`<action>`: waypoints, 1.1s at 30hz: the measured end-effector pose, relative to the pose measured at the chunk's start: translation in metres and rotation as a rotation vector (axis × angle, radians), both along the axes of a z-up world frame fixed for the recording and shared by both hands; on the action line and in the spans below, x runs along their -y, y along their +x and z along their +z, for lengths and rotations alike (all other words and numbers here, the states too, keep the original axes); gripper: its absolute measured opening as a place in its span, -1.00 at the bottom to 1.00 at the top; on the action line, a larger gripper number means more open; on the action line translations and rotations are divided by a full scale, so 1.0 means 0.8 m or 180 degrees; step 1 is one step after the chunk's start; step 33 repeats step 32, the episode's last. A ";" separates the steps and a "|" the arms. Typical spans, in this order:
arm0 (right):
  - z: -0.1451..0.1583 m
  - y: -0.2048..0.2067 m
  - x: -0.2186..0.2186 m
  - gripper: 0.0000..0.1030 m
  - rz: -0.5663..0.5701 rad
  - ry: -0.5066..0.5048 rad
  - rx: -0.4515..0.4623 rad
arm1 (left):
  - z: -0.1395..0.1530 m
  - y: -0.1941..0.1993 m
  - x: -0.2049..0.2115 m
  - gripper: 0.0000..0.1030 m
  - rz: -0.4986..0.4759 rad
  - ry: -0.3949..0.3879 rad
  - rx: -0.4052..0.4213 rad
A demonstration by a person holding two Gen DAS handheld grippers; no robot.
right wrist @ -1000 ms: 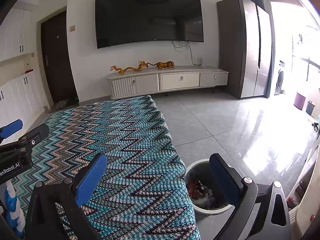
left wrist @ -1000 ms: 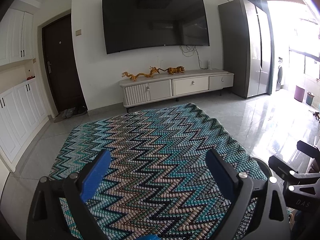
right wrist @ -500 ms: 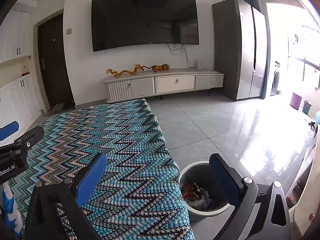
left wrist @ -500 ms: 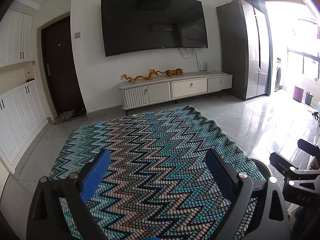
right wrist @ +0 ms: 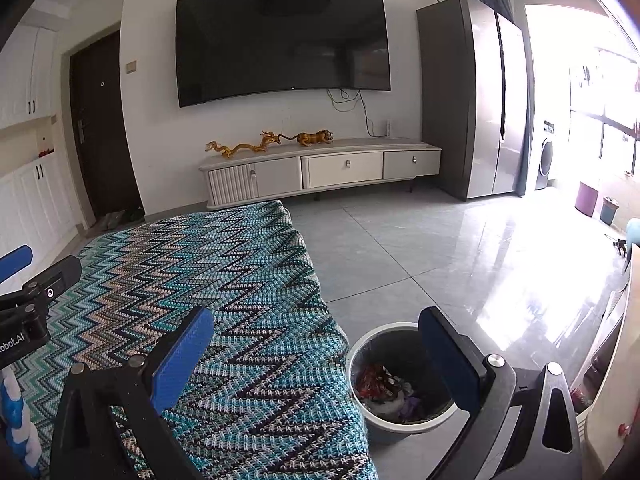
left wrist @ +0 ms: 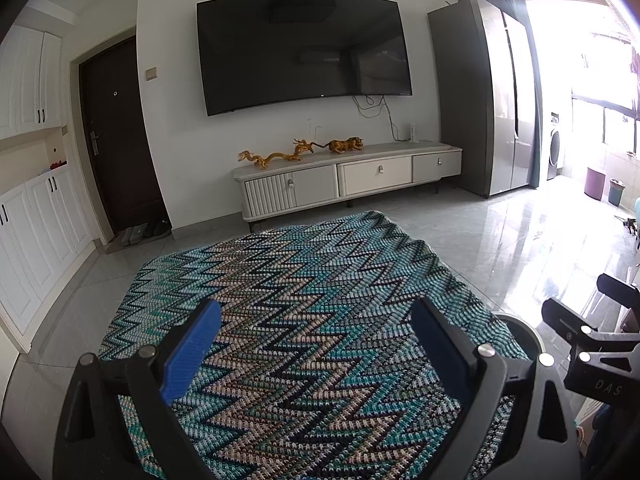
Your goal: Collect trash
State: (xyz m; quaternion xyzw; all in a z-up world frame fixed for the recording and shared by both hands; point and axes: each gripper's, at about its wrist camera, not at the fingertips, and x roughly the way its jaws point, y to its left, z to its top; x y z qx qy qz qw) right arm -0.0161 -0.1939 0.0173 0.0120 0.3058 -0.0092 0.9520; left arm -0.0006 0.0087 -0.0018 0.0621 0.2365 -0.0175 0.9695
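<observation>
A white waste bin (right wrist: 362,346) with several pieces of trash (right wrist: 382,380) inside stands on the floor by the right edge of a table covered with a blue zigzag knitted cloth (right wrist: 224,292). My right gripper (right wrist: 316,354) is open and empty, held above the cloth's edge and the bin. My left gripper (left wrist: 316,344) is open and empty above the cloth (left wrist: 304,300). The bin's rim (left wrist: 520,324) shows at the right in the left wrist view. No loose trash shows on the cloth.
A white TV cabinet (right wrist: 320,168) with golden figurines stands against the far wall under a large TV (right wrist: 280,40). A grey fridge (right wrist: 476,96) stands at the right. A blue-and-white twisted object (right wrist: 16,412) shows at the lower left of the right wrist view.
Both grippers have risen and drawn back a little, so the far wall sits lower in both views. The bin shows more fully in the right wrist view. Both grippers stay open.
</observation>
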 end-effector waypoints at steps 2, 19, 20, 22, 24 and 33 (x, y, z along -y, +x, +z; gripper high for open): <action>0.000 0.000 0.001 1.00 -0.0015 -0.0010 -0.0012 | -0.001 0.000 0.002 0.87 -0.0024 0.0002 -0.0010; 0.007 -0.003 0.016 1.00 -0.0101 -0.0004 0.0031 | 0.003 0.003 0.003 0.87 0.0034 -0.0044 -0.0079; 0.008 -0.003 0.016 1.00 -0.0098 -0.0001 0.0039 | 0.004 0.003 0.003 0.87 0.0036 -0.0047 -0.0069; 0.010 -0.002 0.016 1.00 -0.0095 -0.0003 0.0054 | 0.007 0.002 0.003 0.87 0.0040 -0.0047 -0.0050; 0.011 -0.001 0.016 1.00 -0.0092 -0.0006 0.0061 | 0.010 0.003 0.003 0.87 0.0037 -0.0053 -0.0045; 0.010 0.006 0.018 1.00 -0.0106 -0.0014 0.0044 | 0.011 0.009 0.007 0.87 0.0027 -0.0047 -0.0050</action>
